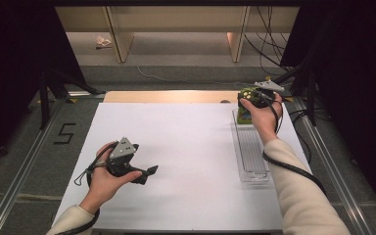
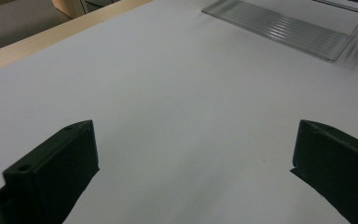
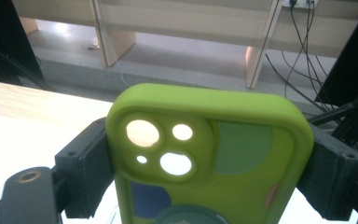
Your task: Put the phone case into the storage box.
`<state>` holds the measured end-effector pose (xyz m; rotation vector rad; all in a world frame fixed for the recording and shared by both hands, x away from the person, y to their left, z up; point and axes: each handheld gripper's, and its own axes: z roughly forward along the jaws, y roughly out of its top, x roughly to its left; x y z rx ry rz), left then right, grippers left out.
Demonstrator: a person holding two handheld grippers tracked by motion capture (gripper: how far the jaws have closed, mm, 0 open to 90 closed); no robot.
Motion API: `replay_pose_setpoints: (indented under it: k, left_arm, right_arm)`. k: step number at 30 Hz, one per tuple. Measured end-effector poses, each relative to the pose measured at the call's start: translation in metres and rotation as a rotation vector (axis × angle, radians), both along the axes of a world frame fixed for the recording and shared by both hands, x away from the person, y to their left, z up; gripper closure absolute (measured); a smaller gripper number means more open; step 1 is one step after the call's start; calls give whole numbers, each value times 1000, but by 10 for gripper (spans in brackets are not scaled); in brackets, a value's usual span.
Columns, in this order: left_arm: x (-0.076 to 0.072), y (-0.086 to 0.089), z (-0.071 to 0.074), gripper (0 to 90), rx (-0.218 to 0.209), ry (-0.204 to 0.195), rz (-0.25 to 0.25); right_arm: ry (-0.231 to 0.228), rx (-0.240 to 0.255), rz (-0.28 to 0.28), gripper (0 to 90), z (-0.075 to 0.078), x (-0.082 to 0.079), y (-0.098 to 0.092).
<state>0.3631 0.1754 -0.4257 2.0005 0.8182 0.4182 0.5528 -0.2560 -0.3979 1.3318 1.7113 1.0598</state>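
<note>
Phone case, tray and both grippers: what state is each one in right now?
Phone case: upright, clamped by its sides in the right gripper.
Tray: flat on the table, nothing in its near part.
Right gripper: shut on the phone case.
Left gripper: open, nothing between its jaws.

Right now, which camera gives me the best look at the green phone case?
The right gripper view: the green phone case is close up there, camera cutouts clear, clamped between the black jaws of the right gripper. The high view shows it small, over the far end of the clear tray.
</note>
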Motion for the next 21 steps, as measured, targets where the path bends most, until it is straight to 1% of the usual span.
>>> replay_pose_setpoints:
  k: [6,21]
  left_arm:
    - [0,0,0,0,0,0,0]
    - [0,0,0,0,0,1,0]
  right_arm:
    - [19,-5,-4,166,-5,4,1]
    - [39,-6,-16,164,-11,10,1]
